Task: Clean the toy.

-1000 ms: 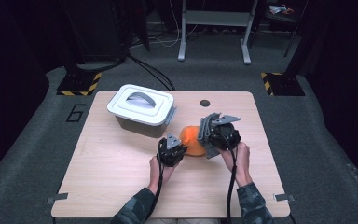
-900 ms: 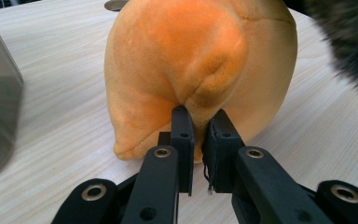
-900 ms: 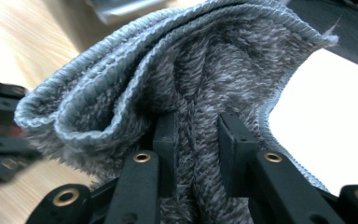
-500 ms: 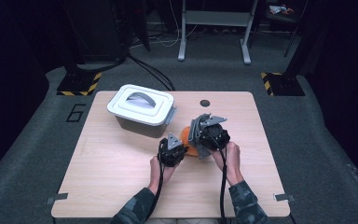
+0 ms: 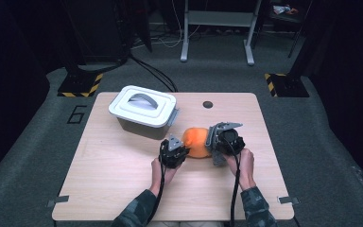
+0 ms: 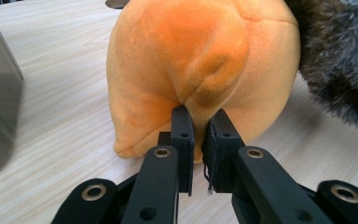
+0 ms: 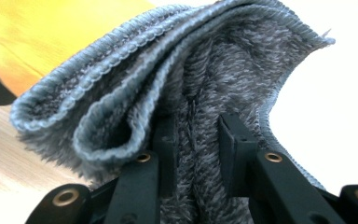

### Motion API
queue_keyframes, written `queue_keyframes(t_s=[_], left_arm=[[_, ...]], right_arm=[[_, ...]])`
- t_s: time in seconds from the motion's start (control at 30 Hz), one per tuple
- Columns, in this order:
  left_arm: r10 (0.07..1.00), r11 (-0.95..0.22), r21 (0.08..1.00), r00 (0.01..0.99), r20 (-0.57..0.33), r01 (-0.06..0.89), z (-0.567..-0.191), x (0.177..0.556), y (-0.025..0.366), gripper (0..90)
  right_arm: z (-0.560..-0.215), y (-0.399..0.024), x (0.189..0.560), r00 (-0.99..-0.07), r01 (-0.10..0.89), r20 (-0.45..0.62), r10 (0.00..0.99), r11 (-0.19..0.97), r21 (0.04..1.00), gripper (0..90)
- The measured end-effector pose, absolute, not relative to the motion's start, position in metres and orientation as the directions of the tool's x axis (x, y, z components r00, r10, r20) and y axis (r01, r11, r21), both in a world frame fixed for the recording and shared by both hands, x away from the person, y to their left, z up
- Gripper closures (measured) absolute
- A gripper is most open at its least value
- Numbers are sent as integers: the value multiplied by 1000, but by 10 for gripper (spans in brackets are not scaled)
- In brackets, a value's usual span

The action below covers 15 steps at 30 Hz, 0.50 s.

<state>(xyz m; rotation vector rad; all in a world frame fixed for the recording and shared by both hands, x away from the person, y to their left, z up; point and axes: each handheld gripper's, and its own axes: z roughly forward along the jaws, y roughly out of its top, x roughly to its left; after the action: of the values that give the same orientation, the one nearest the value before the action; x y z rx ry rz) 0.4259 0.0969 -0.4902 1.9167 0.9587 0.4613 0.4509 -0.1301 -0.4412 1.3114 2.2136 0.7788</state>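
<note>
Tabletop [image 5: 123, 189] centre: round orange plush toy [image 5: 196, 142] lies there. Left tool [image 6: 199, 116] is clamped on a fold of it; right tool [image 7: 198, 135] grips folded grey fleecy cloth [image 7: 177, 70] at right.

An orange plush toy [image 5: 196, 142] is seen lying on the table [image 5: 123, 179], right of centre, nearer the far edge. A grey fluffy cloth [image 7: 205, 88], folded in layers, is held up touching the toy's right side.

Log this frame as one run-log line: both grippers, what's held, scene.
left gripper: shut on orange plush toy | right gripper: shut on grey fuzzy cloth | lidded white bin: behind toy, apart | table
</note>
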Motion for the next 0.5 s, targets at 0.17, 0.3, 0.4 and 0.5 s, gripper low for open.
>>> queue_keyframes(t_s=[0.17,0.3,0.4,0.5], left_arm=[[771,-286,853,634,-65,436,-490,426,97,828],[774,-286,854,630,-61,434,-490,426,97,827],[773,-289,856,631,-55,429,-490,427,97,827],[774,-285,858,631,-58,428,-491,426,97,827]], right_arm=[[-453,-137,457,-431,664,-77,899,374,648,708],[-464,-143,464,-415,689,-68,907,363,627,708],[-473,-144,467,-410,711,-57,910,358,605,709],[-483,-143,472,-397,741,-39,917,345,576,709]])
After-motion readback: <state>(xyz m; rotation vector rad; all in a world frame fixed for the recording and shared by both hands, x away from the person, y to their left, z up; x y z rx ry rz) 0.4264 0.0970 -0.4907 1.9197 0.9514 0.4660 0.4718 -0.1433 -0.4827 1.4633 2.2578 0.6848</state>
